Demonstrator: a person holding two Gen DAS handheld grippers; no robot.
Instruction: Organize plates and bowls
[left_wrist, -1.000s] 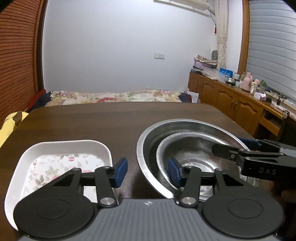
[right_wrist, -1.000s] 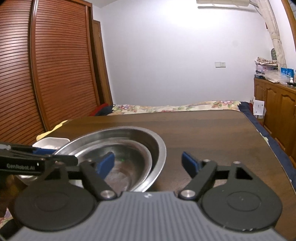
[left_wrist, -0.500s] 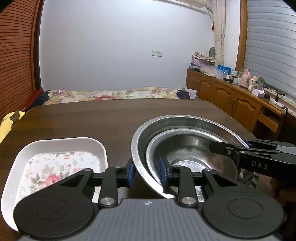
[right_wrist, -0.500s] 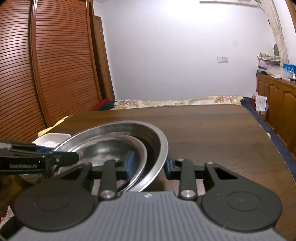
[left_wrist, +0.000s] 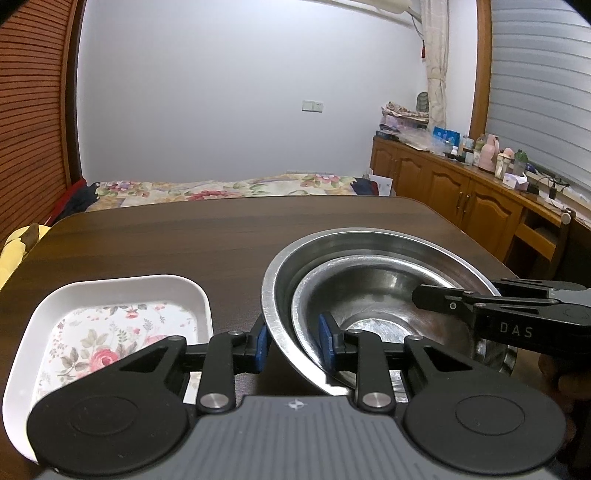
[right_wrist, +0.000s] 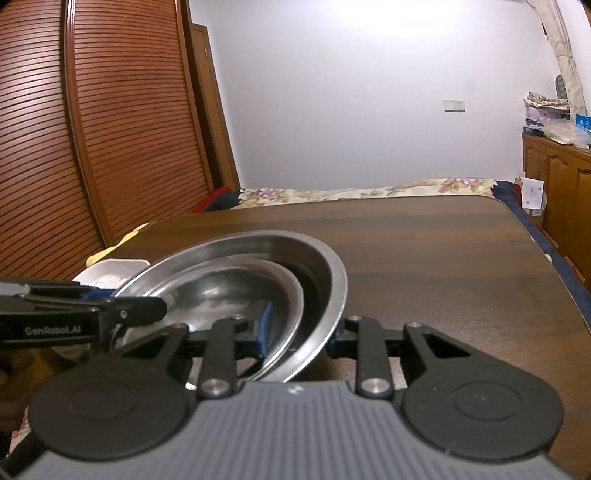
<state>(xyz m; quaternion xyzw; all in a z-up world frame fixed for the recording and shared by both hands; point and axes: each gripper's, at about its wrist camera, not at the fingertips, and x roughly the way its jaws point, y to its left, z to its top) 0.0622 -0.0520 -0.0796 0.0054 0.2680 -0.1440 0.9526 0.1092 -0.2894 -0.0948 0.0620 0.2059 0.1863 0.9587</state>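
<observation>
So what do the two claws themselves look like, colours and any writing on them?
Both are matte black linkage arms with silver pivot pins, round black discs and a ribbed grey body. The left claw has blue pads; seen from the other camera its side reads GenRobot.AI. The right claw has the same blue pads; its side reads DAS.

The floral tray (left_wrist: 110, 332) runs behind the left hand-held gripper (left_wrist: 291, 341); the bowls' near rims vanish too.
</observation>
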